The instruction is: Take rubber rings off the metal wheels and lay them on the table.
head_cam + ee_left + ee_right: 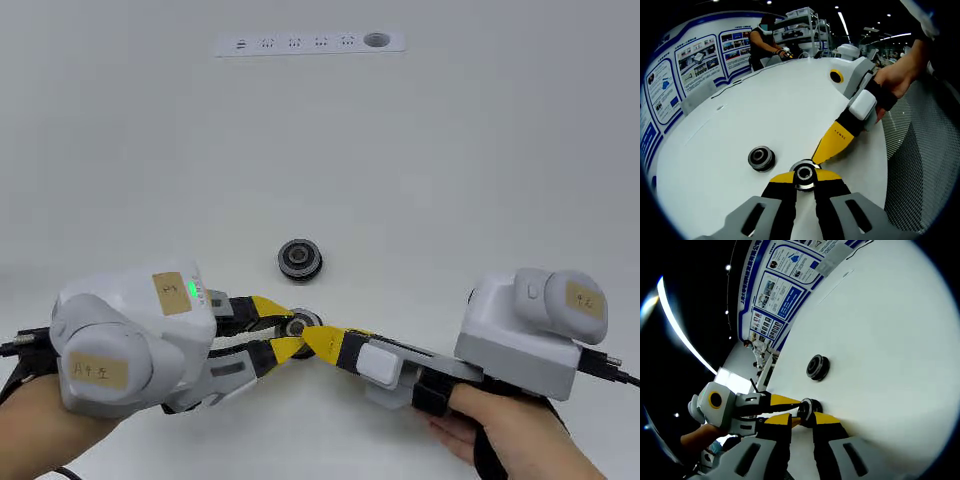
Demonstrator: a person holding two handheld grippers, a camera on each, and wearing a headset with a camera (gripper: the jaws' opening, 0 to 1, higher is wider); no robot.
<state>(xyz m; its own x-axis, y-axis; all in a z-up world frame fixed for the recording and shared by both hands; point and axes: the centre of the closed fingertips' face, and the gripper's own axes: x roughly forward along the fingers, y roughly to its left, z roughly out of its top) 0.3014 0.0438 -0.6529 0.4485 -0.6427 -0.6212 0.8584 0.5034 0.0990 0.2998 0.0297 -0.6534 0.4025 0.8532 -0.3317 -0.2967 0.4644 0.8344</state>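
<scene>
- Clamping a metal wheel (300,323) at lower centre, the left gripper (279,327) squeezes it
- Right gripper (322,340) touches the same wheel — pinching or not, cannot tell
- Second wheel (299,259) lies mid-frame on the table (450,170)

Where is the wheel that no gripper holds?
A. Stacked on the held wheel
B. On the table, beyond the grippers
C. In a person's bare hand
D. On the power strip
B: the free wheel sits alone on the table, farther out than the held wheel clamped by the left gripper.
</scene>
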